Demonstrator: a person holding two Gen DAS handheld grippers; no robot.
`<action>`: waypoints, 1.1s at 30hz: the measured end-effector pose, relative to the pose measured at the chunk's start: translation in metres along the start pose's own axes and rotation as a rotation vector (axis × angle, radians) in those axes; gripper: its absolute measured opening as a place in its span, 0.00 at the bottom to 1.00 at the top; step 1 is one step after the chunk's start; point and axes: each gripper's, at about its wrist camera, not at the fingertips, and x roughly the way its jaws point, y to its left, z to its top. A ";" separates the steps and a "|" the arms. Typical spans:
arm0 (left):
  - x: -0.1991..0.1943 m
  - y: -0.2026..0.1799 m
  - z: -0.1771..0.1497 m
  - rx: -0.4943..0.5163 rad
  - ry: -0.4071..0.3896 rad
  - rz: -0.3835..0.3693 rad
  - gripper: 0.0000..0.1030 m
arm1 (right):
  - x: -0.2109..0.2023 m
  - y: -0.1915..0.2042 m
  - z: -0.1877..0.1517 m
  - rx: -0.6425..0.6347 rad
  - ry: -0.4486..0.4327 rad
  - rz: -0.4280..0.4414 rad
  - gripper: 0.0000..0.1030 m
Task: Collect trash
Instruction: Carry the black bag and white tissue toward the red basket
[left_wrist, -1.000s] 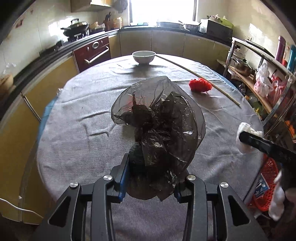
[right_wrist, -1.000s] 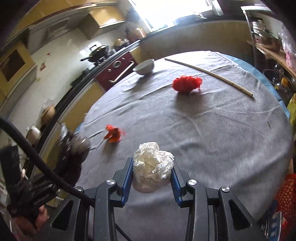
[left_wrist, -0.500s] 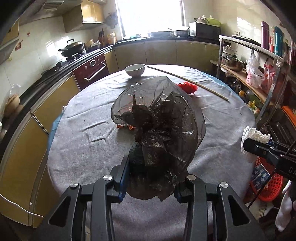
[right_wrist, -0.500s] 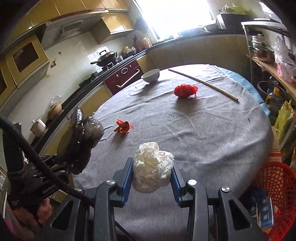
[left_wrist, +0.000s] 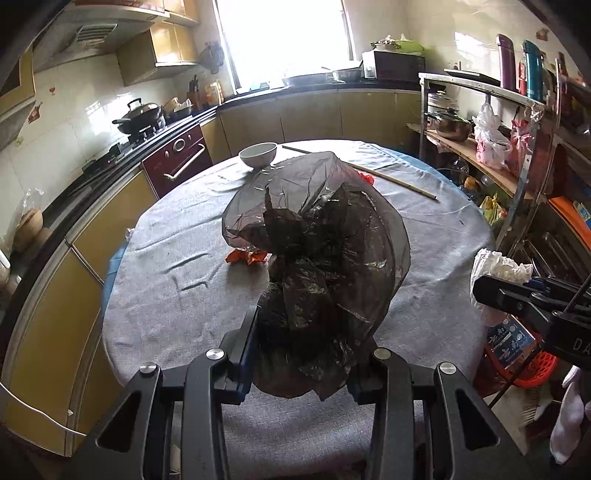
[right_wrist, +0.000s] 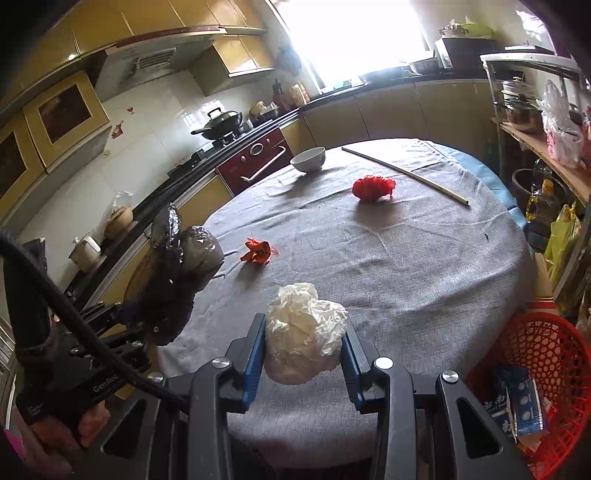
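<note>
My left gripper (left_wrist: 303, 354) is shut on a crumpled dark plastic bag (left_wrist: 317, 251), held above the near edge of the round grey-clothed table (left_wrist: 177, 266). My right gripper (right_wrist: 304, 350) is shut on a white crumpled paper wad (right_wrist: 304, 332), also over the near table edge. On the cloth lie a small orange-red wrapper (right_wrist: 258, 252) and a red crumpled ball (right_wrist: 373, 187). In the left wrist view the wrapper (left_wrist: 245, 256) peeks out behind the bag and the right gripper with the white wad (left_wrist: 495, 264) shows at the right. The left gripper and dark bag (right_wrist: 177, 273) appear at the left of the right wrist view.
A white bowl (right_wrist: 308, 159) and a long thin stick (right_wrist: 402, 172) lie at the far side of the table. A red mesh basket (right_wrist: 543, 373) with some packaging stands on the floor at the right. A metal shelf rack (left_wrist: 517, 147) is right of the table; kitchen counters run behind.
Both grippers drew back and rose from the table with their loads, so more of the table and kitchen shows. The grips have not changed.
</note>
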 end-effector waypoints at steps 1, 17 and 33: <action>-0.002 -0.001 0.000 0.003 -0.003 0.002 0.40 | -0.001 0.000 0.000 0.000 -0.002 0.000 0.39; -0.015 -0.006 -0.005 0.034 -0.027 0.021 0.40 | -0.016 -0.001 -0.008 -0.010 -0.024 0.002 0.39; -0.014 -0.019 -0.008 0.081 -0.021 0.022 0.40 | -0.023 -0.025 -0.016 0.053 -0.038 -0.014 0.39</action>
